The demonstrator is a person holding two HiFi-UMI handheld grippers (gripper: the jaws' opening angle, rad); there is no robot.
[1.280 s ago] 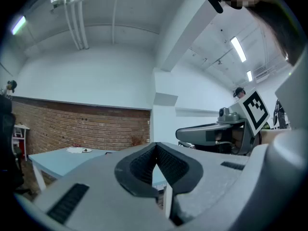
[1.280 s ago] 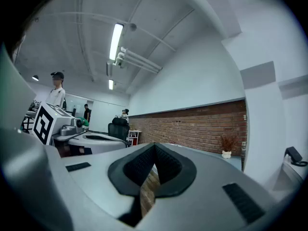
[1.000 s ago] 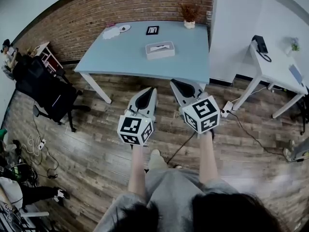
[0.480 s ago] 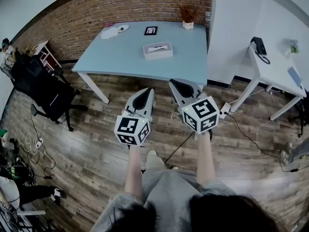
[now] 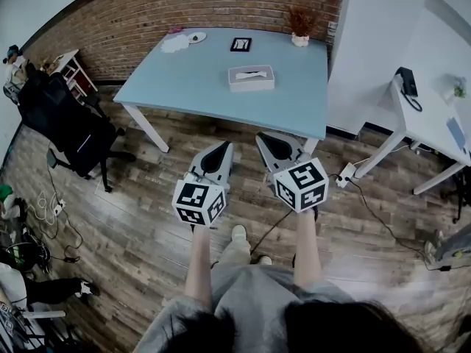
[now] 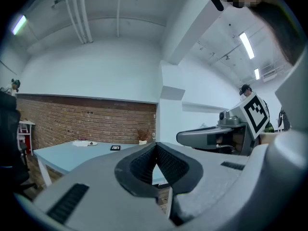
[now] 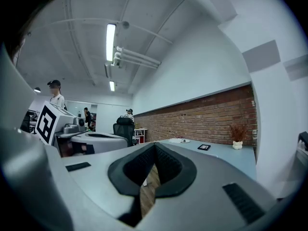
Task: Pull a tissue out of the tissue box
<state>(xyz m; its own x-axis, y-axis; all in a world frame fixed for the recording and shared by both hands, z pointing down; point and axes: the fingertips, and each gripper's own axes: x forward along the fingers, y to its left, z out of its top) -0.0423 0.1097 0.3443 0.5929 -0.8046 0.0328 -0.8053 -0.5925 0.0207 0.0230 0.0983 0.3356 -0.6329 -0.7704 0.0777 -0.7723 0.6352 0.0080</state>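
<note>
The tissue box (image 5: 251, 78), pale grey with a white tissue showing in its top slot, stands in the middle of the light-blue table (image 5: 184, 87). Both grippers hang over the wooden floor, short of the table's near edge and well away from the box. My left gripper (image 5: 221, 147) is shut, tips touching, nothing between them. My right gripper (image 5: 269, 139) beside it is shut and empty too. Each gripper view looks level across the room: the left gripper (image 6: 155, 146) and the right gripper (image 7: 154, 146) show their tips pressed together, with the table (image 6: 62, 155) beyond.
On the table's far edge lie a small potted plant (image 5: 300, 37), a black-framed picture (image 5: 241, 44), a plate (image 5: 196, 37) and crumpled white paper (image 5: 175, 44). A black office chair (image 5: 66, 127) stands left, a white desk (image 5: 430, 123) right. Cables cross the floor.
Both grippers have shifted slightly toward the person and lower in the view; the head view has also swung, so the table sits a little further right. Jaws stay shut.
</note>
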